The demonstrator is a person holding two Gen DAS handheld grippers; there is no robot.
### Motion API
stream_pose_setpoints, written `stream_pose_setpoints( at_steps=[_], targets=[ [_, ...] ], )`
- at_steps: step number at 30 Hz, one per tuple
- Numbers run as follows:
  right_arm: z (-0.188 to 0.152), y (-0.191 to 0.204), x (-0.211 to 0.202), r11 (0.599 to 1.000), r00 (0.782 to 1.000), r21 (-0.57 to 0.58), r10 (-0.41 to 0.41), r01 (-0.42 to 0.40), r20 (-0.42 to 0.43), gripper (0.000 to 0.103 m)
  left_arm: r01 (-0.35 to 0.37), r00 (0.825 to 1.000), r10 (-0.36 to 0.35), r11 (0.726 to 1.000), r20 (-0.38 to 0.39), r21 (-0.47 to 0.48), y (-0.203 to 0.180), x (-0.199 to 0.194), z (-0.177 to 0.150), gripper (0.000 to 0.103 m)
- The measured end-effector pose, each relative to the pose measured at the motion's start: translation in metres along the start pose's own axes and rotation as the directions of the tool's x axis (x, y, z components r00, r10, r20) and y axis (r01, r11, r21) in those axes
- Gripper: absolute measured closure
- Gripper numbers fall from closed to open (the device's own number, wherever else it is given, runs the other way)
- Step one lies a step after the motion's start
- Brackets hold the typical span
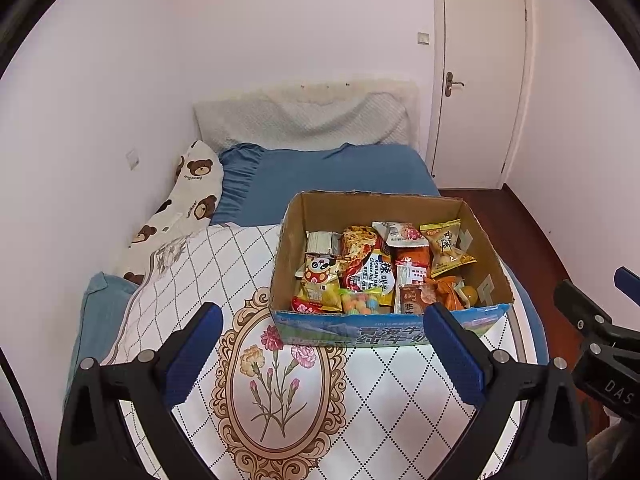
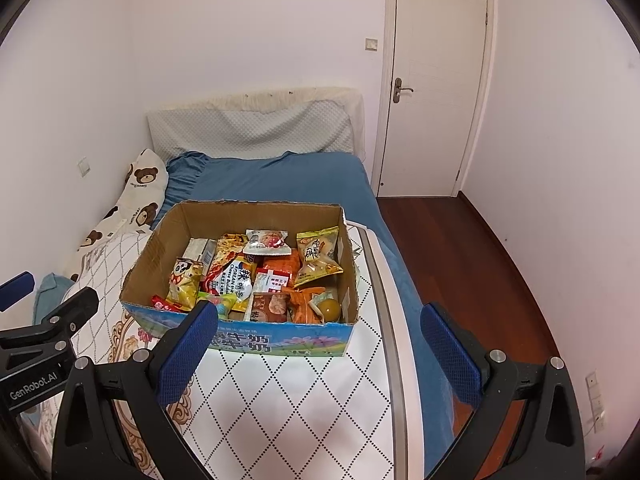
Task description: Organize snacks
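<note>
Left gripper (image 1: 323, 356) and right gripper (image 2: 319, 354) hover side by side before the snack box (image 1: 384, 330), jaws spread wide

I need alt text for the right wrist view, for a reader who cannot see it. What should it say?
An open cardboard box full of snack packets stands on a white table with a diamond pattern, in front of a bed with blue sheets. The right gripper is open and empty before the box. A closed white door is behind.

Count: one cardboard box (image 1: 384, 208), roughly a dozen snack packets inside; exact number unclear from overlap.
Also two grippers, one bear-print pillow (image 1: 188, 196), one door (image 1: 480, 80).
</note>
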State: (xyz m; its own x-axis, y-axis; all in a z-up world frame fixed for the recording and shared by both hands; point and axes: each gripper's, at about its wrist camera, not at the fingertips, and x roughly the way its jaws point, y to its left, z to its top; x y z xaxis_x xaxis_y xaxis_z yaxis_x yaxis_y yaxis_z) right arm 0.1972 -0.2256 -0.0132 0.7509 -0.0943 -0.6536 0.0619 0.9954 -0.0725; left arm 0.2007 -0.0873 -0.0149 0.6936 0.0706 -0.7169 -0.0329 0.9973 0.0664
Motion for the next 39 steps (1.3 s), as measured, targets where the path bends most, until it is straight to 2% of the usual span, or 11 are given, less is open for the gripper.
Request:
stream_pose_setpoints(
  at_steps=[39],
  targets=[
    [-0.0016,-0.0045,-0.0047,1.0,1.0,0.001,0.005,-0.005,-0.007,0.0,0.011,1.0,-0.011,1.0,-0.001,0.0,-0.0017,-0.0006,-0.0007,0.0]
  ],
)
